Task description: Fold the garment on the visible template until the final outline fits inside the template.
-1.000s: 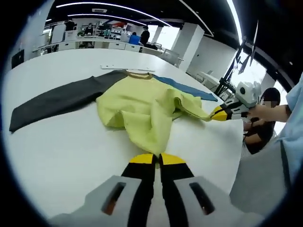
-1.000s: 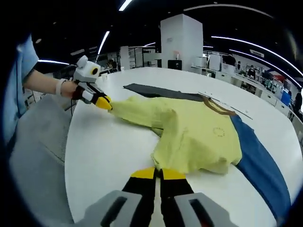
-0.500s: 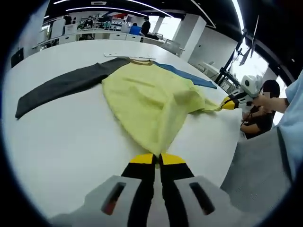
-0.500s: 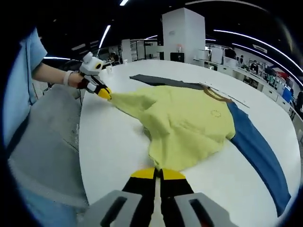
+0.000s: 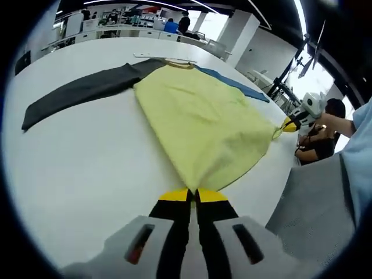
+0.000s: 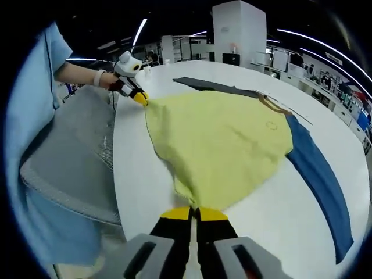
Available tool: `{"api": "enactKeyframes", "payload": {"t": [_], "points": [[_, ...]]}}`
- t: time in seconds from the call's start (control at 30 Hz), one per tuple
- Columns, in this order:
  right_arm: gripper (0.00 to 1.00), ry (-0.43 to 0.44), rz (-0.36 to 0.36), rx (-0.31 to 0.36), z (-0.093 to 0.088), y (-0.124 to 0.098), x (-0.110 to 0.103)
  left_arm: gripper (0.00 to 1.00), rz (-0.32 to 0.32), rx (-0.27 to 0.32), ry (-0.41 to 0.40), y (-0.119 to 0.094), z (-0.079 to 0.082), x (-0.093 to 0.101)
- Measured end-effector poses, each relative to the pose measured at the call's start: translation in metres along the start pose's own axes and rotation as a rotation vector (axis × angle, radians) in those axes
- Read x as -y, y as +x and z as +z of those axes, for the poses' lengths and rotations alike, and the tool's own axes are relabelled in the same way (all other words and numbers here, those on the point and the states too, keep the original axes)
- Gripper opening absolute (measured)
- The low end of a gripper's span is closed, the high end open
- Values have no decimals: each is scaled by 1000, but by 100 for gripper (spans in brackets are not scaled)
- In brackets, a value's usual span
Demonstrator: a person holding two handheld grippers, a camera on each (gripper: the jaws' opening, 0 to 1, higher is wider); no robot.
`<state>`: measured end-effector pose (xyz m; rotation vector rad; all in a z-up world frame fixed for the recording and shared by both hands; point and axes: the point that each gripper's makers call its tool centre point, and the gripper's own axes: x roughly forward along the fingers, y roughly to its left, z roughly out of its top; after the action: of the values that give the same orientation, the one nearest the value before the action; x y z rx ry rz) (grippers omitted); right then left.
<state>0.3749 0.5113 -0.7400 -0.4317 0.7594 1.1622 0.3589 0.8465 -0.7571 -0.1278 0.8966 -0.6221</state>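
The shirt (image 5: 203, 125) lies spread mid-frame on the white worktop (image 5: 87, 168). Both tongs (left (image 5: 192, 195), right (image 6: 194, 213)) pinch its bottom corners. It looks soft, light and floppy; hold corners.

The shirt (image 5: 203, 125) is covering the table (image 5: 81, 168) beneath it, hiding any template; the blue sleeve (image 6: 319, 174) is running off at the picture's edge; distant people are staying too small to tell.
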Motion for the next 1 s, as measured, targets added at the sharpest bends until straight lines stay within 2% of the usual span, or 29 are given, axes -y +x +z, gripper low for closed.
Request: {"api": "enactKeyframes", "payload": {"t": [0.17,0.33,0.47,0.53,0.63,1.0], "points": [[0,30,38,38,9,-14,0,0,-13,-14,-9,-1,-1,3],[0,18,48,29,10,-16,-3,0,-37,-33,-59,-3,-4,5],[0,37,48,71,18,-21,-3,0,-57,-36,-88,-9,-4,6],[0,11,58,54,12,-20,-6,0,-97,-66,-145,-11,-9,13],[0,-3,76,21,2,-17,-11,0,-110,-115,-145,-7,-20,17],[0,-28,91,-27,-15,-8,-14,1,-103,-151,-155,0,-30,20]]}}
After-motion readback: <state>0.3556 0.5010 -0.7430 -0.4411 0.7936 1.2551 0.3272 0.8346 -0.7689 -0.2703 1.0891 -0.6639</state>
